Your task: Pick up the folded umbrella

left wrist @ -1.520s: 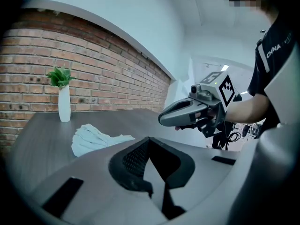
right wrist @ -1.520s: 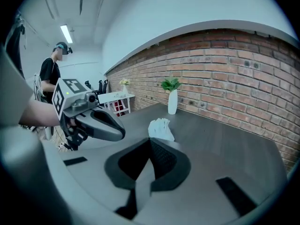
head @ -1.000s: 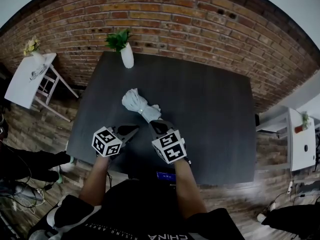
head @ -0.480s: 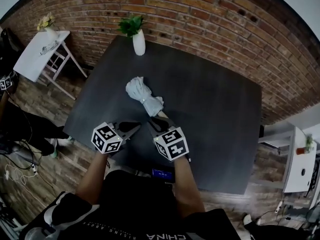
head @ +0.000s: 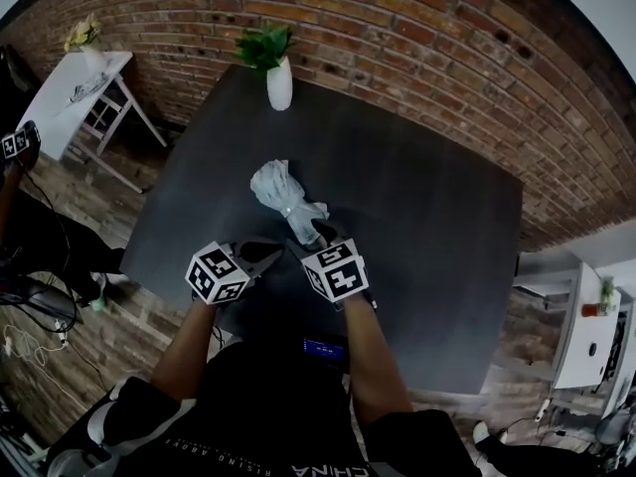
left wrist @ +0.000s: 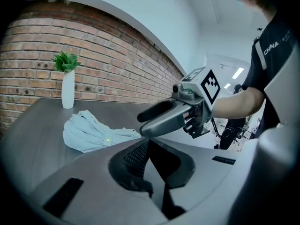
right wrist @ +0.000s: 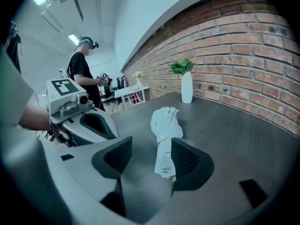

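**Far left, head view:** a white side table (head: pixel 70 97) stands on the floor beside the dark grey counter (head: pixel 427 227). What lies on its top is too small to tell.

**Left of centre:** I hold the left gripper (head: pixel 264 255) over the counter's near edge. From above, its marker cube (head: pixel 217 273) covers much of its body. In the left gripper view its fingers (left wrist: pixel 136 156) are closed together with nothing between them.

**Centre:** the pale grey folded fabric umbrella (head: pixel 282 191) lies on the counter. Its bunched end points toward the slim white vase with green leaves (head: pixel 279 82) at the far edge, well apart from it. The umbrella's near end runs under the right gripper (head: pixel 313 235) and is hidden from above. I cannot make out a handle.

**Right of centre:** in the right gripper view, that gripper's fingers (right wrist: pixel 190 161) are opening. The umbrella's narrow near end lies between them, close against the right-hand finger and clear of the other. I cannot tell whether it touches that finger.

**Behind:** a red brick wall (head: pixel 427 58).

**Far right:** white furniture (head: pixel 586 321), cut off by the frame and blurred.
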